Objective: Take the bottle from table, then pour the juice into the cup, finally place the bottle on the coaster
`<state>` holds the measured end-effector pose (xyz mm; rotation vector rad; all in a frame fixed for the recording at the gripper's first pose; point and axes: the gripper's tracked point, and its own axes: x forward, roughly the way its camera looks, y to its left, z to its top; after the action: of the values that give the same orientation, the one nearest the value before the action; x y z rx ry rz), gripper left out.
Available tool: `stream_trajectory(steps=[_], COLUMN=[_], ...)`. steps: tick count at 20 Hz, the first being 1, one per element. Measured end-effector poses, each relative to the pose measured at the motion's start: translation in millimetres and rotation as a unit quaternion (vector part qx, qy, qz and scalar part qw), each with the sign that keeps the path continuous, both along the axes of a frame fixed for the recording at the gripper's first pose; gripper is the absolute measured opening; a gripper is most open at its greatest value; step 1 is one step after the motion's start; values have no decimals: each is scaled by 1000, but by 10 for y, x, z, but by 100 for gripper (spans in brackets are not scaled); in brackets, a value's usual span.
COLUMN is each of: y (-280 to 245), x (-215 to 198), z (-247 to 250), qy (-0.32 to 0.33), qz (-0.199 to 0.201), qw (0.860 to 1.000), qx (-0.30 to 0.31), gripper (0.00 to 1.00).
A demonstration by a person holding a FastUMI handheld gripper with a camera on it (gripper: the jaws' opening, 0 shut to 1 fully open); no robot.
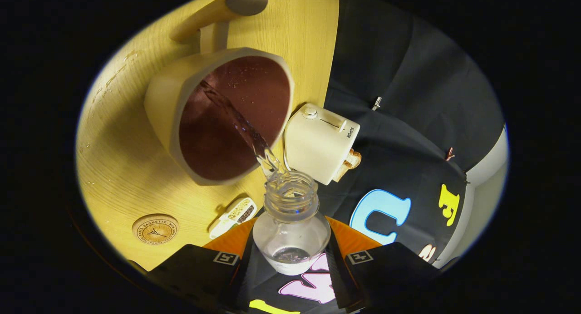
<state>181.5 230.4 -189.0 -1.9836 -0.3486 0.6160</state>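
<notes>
The clear plastic bottle [291, 223] is clamped between the two fingers of the hand-held gripper [290, 264], both pressing on its body, and it hangs tipped over the desk [122, 169] with its open mouth just past the rim of the cup [218, 119]. Its long axis runs straight ahead along the fingers, mouth forward and down, base back toward the camera. A thin stream leaves the neck and lands inside the cup's dark interior. Little liquid seems left in the bottle, though glare makes that hard to judge.

To pour well, hold the tilt steady, keep the mouth over the cup's near rim, and right the bottle slowly when the stream thins.

Beyond the cup's rim stands a white toaster [320, 141] at the desk's edge; the round wooden coaster [155, 229] lies nearer, off toward the desk's near edge.
</notes>
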Motion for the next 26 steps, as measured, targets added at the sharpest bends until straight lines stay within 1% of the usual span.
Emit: stream_trajectory(steps=[7,10,26], y=[-2,-7,179], x=[-19,16,-44], z=[142,222,530], qy=[-17,-26,-72], qz=[23,24,66], qw=[999,999,994], qx=[-15,-16,-42], gripper=[71,71,71])
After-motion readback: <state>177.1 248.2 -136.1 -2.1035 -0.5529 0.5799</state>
